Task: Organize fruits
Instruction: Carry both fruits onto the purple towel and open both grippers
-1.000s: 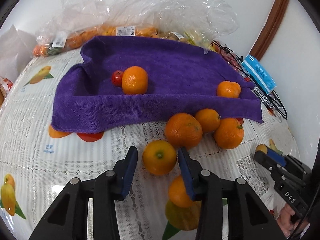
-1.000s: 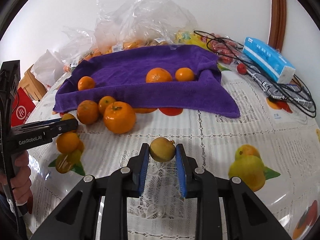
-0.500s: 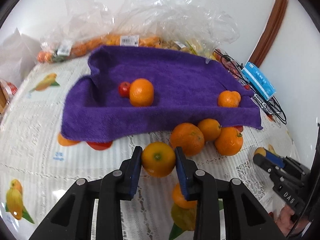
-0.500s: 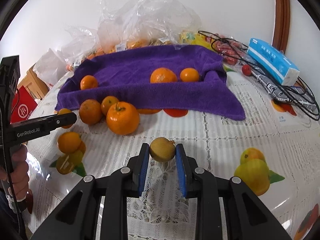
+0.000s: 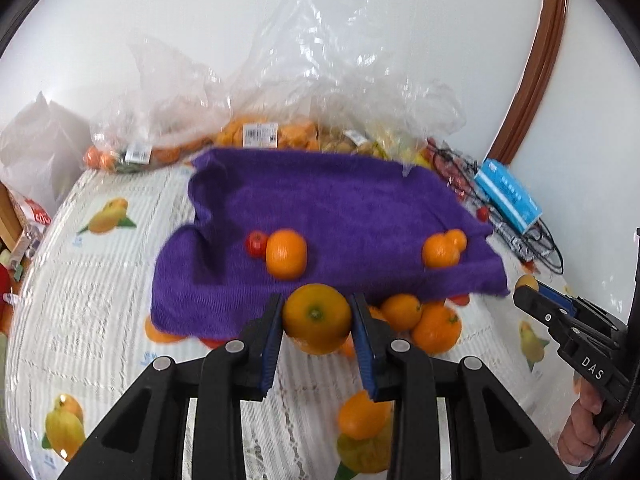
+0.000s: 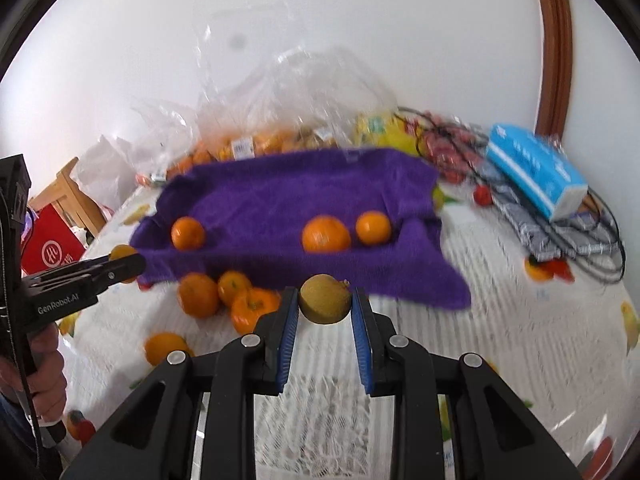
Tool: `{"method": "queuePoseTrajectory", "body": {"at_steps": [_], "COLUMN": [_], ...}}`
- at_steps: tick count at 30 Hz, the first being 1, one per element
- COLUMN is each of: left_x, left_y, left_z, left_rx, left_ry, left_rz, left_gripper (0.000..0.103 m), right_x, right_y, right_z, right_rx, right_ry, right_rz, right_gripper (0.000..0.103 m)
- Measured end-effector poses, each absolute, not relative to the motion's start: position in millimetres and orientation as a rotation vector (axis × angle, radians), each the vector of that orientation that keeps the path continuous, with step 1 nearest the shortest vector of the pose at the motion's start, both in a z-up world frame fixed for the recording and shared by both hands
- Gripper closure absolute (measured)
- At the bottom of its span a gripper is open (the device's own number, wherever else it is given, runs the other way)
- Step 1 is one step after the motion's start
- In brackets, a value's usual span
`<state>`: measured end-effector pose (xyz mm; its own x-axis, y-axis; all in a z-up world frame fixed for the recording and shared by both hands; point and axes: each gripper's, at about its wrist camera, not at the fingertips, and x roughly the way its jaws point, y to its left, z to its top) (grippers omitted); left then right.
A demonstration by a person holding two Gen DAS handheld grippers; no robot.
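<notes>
My left gripper [image 5: 317, 320] is shut on an orange [image 5: 317, 316] with a green stem mark, lifted above the tablecloth in front of the purple towel [image 5: 340, 208]. On the towel lie an orange [image 5: 286, 253] beside a small red fruit [image 5: 256, 243], and two oranges [image 5: 442, 250] at the right. My right gripper [image 6: 325, 312] is shut on a small yellow-brown fruit [image 6: 325, 298], also raised; it shows at the right of the left wrist view [image 5: 536, 306]. Loose oranges [image 6: 198, 294] lie before the towel [image 6: 288, 216].
Clear plastic bags of fruit [image 5: 248, 136] stand behind the towel against the wall. A blue tissue pack [image 6: 536, 168] and black cables [image 6: 560, 232] lie at the right. A red box [image 6: 50, 248] and wooden chair [image 6: 66, 192] are off the table's left edge.
The left jaws closed on the orange, then lifted it off the cloth. The right gripper rose with its yellow-brown fruit. Both views now look higher over the towel.
</notes>
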<state>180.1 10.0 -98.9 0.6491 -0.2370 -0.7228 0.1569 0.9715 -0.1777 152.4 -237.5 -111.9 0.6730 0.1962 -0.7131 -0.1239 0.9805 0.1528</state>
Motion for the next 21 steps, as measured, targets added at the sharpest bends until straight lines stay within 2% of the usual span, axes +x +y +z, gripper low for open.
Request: {"method": "queuePoseTrajectory", "body": {"at_steps": [10, 21], "left_x": [216, 255], "left_y": [11, 13], "left_z": [-82, -79], "left_rx": [-0.085, -0.094], "left_ry": [0.777, 0.76], "left_rz": [-0.193, -0.168], "left_gripper": [0.072, 0.072], "right_x": [188, 229], "right_y": [-221, -215], "right_z": [-80, -72], "right_rx": [0.066, 0.046], "right_ry": [0.733, 0.726], "right_rz": [0.207, 0.221], "right_gripper": [0.076, 0.076]}}
